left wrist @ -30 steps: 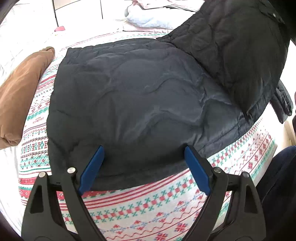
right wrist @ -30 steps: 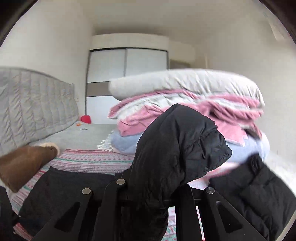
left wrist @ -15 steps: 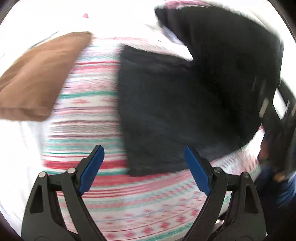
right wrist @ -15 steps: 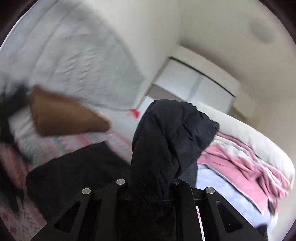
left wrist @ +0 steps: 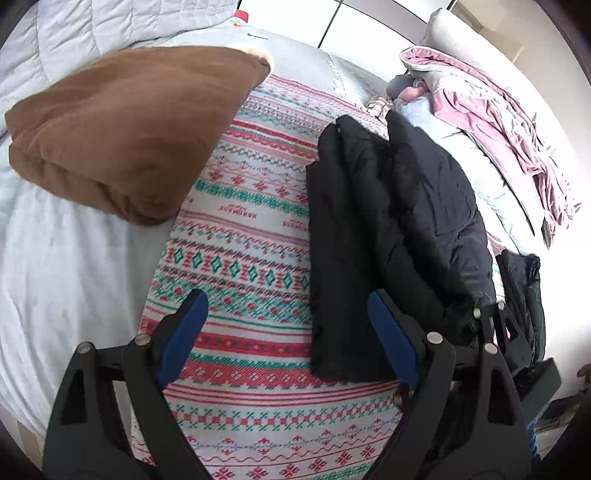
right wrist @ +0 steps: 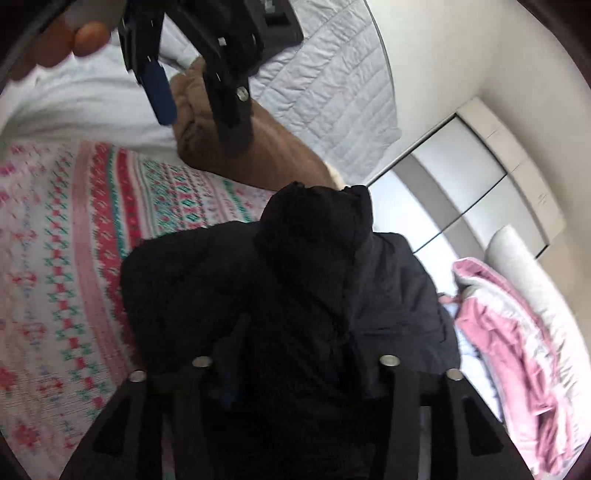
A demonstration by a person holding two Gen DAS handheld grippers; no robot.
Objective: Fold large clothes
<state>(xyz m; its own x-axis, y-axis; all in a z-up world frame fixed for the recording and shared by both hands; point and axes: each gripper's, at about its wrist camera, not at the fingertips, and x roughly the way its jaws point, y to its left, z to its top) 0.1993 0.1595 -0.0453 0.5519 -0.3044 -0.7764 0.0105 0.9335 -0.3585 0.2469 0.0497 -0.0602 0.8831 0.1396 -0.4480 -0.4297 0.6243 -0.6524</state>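
A black quilted jacket (left wrist: 388,229) lies on the patterned bedspread (left wrist: 243,236), folded into a long narrow strip. My left gripper (left wrist: 291,332) is open and empty above the bedspread, its right blue pad beside the jacket's near end. My right gripper (right wrist: 295,369) is shut on a bunched part of the jacket (right wrist: 314,266) and holds it over the rest of the garment. The right gripper also shows at the lower right of the left wrist view (left wrist: 487,325), and the left gripper at the top of the right wrist view (right wrist: 192,74).
A brown folded blanket (left wrist: 125,125) lies at the left by the grey quilted headboard (left wrist: 110,22). A pile of pink, grey and pale blue bedding (left wrist: 487,122) sits at the far right. White wardrobe doors (right wrist: 465,173) stand behind.
My right gripper has carried the held part of the jacket across, so the spread-out jacket is now a narrow strip. My left gripper has swung left, off the jacket's hem.
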